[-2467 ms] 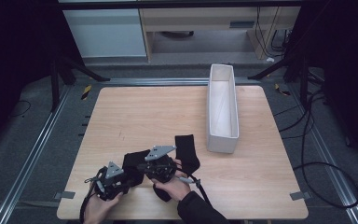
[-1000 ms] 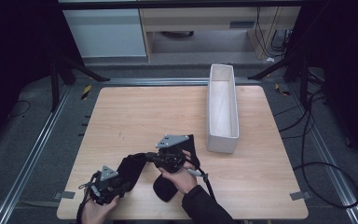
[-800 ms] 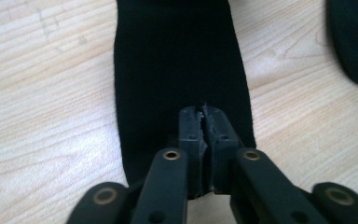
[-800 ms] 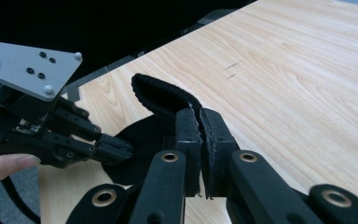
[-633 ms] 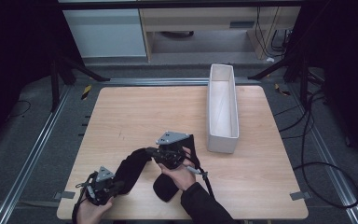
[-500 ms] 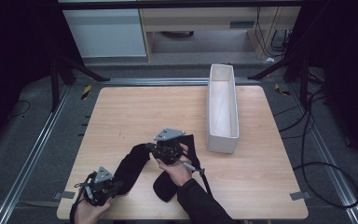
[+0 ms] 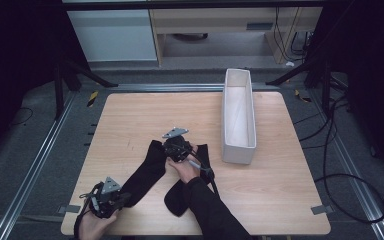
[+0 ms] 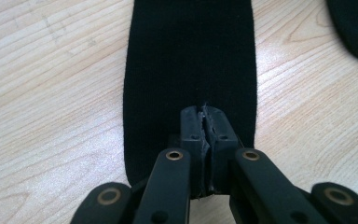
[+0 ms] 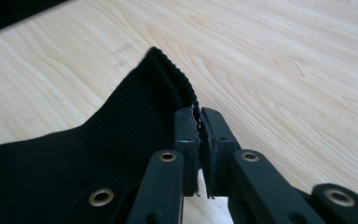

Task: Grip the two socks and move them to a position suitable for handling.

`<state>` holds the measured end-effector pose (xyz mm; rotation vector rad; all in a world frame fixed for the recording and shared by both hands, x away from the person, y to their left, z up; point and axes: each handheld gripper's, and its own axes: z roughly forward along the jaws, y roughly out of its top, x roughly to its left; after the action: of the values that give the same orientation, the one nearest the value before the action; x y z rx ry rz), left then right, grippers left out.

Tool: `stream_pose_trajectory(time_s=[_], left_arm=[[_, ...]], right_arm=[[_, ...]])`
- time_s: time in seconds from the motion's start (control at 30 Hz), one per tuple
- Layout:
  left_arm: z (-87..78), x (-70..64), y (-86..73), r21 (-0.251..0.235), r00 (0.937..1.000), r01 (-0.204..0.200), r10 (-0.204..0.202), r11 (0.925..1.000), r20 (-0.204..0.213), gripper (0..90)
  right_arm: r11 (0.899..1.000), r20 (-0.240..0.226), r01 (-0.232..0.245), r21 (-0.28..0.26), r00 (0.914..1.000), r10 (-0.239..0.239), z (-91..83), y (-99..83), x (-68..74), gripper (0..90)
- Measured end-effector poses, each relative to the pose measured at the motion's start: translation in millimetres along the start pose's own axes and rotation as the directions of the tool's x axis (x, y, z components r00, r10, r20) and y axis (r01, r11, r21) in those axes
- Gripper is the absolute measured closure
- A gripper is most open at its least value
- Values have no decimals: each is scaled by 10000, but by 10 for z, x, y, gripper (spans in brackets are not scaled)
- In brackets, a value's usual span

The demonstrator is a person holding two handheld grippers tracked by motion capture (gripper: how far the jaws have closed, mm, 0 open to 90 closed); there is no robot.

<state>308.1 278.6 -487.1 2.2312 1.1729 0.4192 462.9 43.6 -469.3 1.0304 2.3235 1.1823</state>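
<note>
**Black sock stretched between two grippers**

In the high view, a long black knitted sock (image 7: pixel 147 172) lay on the light wooden table (image 7: pixel 130 115), running from the left gripper (image 7: pixel 111 200) at 7 o'clock up to the right gripper (image 7: pixel 172 149) near the centre. A second black sock (image 7: pixel 185 192) lay just beside it at 6 o'clock. A long white rectangular tray (image 7: pixel 238 117) stood at 2 o'clock.

In the left gripper view, the jaws were pressed together on the sock's (image 8: pixel 189 60) near end, the fabric stretching toward 12 o'clock.

In the right gripper view, the jaws pinched the sock's ribbed cuff (image 9: pixel 154 88), lifted off the table (image 9: pixel 279 70).
</note>
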Motion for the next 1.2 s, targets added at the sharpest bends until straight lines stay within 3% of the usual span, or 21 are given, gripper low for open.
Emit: stream_pose_trajectory(time_s=[0.1, 0.2, 0.3, 0.43, 0.7, 1.1, 1.13, 1.2], left_arm=[[6, 1, -5, -10, 10000, 59, -59, 10000, 78, 855], [9, 5, -4, -57, 10000, 34, -34, 10000, -10, 842], [10, 8, 0, -102, 9999, -21, 20, 9999, -109, 825], [10, -2, -4, -100, 10000, 69, -69, 9999, -48, 817], [7, -8, -3, -137, 9999, 100, -100, 9999, -53, 809], [58, -58, 66, -629, 10000, -76, 73, 9980, -35, 681], [44, -58, 68, -709, 10000, -90, 88, 9974, -29, 681], [-24, -45, 54, -1093, 9997, 251, -247, 9937, 43, 638]], right_arm=[[9999, 225, 24, 166, 9997, -28, 72, -17, -37, 838], [10000, 316, 82, -39, 9995, -81, 49, -10, -55, 784], [9995, 37, 153, -261, 9999, -152, 9, 3, -42, 733], [9976, -512, 603, 333, 9970, -586, 78, -59, 40, 681], [9867, -145, 1071, 1220, 9942, -1061, 252, -180, 52, 654], [9901, 271, 798, 1152, 9961, -835, 191, -207, -82, 632], [9918, 222, 758, 1029, 9967, -785, 178, -204, -86, 624], [9968, 36, 535, 585, 9985, -538, 106, -172, -104, 585]])
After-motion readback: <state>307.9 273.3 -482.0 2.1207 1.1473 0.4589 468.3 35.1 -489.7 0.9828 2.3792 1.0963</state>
